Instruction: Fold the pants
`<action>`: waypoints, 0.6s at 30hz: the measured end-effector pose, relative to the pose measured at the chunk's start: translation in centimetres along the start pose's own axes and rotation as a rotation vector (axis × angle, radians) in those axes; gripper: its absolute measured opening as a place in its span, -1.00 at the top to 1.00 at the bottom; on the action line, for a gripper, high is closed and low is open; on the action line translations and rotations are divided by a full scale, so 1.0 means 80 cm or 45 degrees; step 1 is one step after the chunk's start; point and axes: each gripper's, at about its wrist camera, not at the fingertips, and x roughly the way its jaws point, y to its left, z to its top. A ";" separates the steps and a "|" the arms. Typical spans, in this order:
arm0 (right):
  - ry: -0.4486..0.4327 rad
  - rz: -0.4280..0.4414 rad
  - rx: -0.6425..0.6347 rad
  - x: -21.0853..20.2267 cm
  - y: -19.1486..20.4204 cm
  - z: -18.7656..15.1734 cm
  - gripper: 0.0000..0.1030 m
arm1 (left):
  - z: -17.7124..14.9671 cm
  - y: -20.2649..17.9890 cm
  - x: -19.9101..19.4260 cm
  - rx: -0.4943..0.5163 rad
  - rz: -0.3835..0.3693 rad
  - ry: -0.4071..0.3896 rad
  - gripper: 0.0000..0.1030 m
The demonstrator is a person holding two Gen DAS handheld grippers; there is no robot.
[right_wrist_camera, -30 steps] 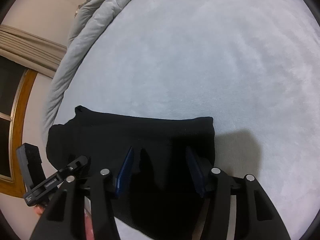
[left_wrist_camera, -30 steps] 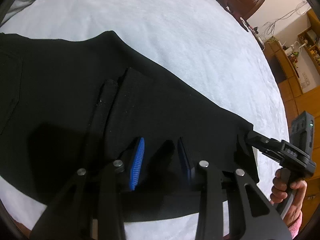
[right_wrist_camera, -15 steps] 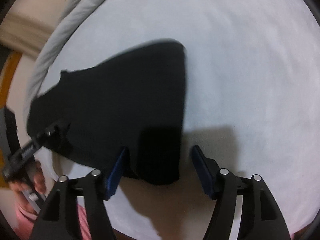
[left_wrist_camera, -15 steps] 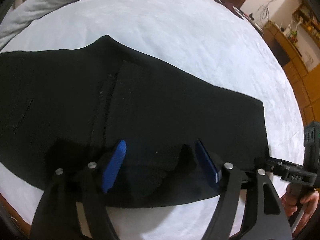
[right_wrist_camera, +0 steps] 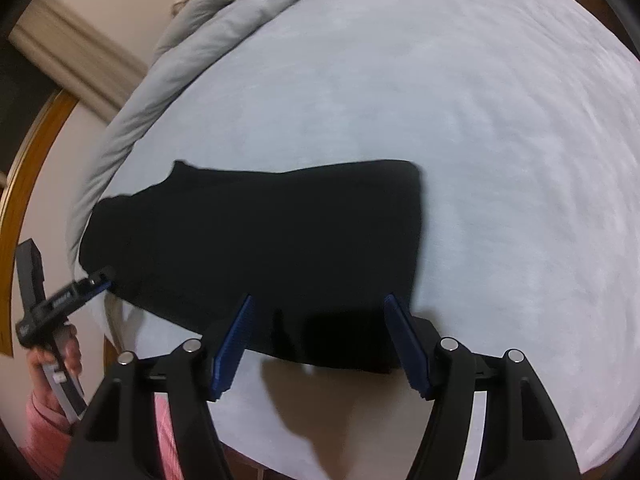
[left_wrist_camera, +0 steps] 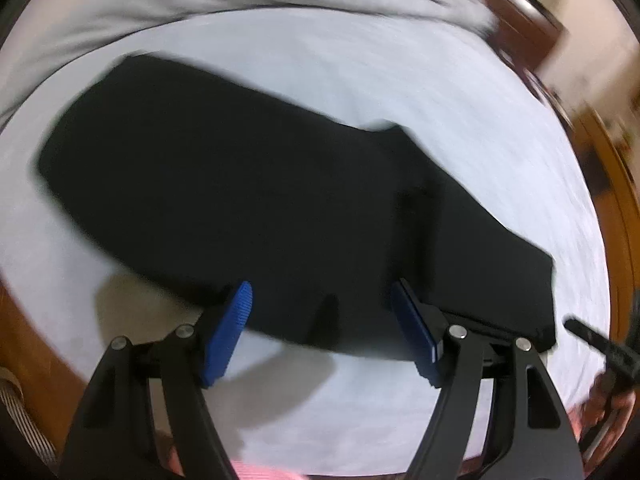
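The black pants [left_wrist_camera: 280, 200] are lying folded on the pale bed [left_wrist_camera: 360, 80], just beyond both sets of jaws. The left gripper [left_wrist_camera: 322, 300] and right gripper [right_wrist_camera: 318, 312] are hovering with jaws apart, gripping nothing, having just been opening.

Left gripper [left_wrist_camera: 322, 300] and right gripper [right_wrist_camera: 318, 312] opened, lifted off black pants [left_wrist_camera: 240, 184]
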 end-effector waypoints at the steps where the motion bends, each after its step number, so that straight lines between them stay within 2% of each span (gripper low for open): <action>1: 0.007 0.010 -0.007 0.004 0.005 0.001 -0.31 | 0.005 0.025 -0.004 -0.067 0.026 -0.011 -0.39; 5: 0.057 0.017 -0.009 0.025 0.012 -0.001 -0.31 | 0.022 0.100 -0.013 -0.283 0.031 -0.050 -0.39; 8: 0.086 -0.010 -0.002 0.042 0.011 -0.001 -0.31 | 0.034 0.139 -0.011 -0.366 0.017 -0.079 -0.39; 13: 0.100 -0.020 -0.008 0.048 0.007 -0.005 -0.31 | 0.055 0.156 -0.001 -0.452 -0.009 -0.098 -0.39; 18: 0.106 -0.022 -0.009 0.052 0.006 -0.007 -0.32 | 0.052 0.178 -0.008 -0.498 0.001 -0.136 -0.39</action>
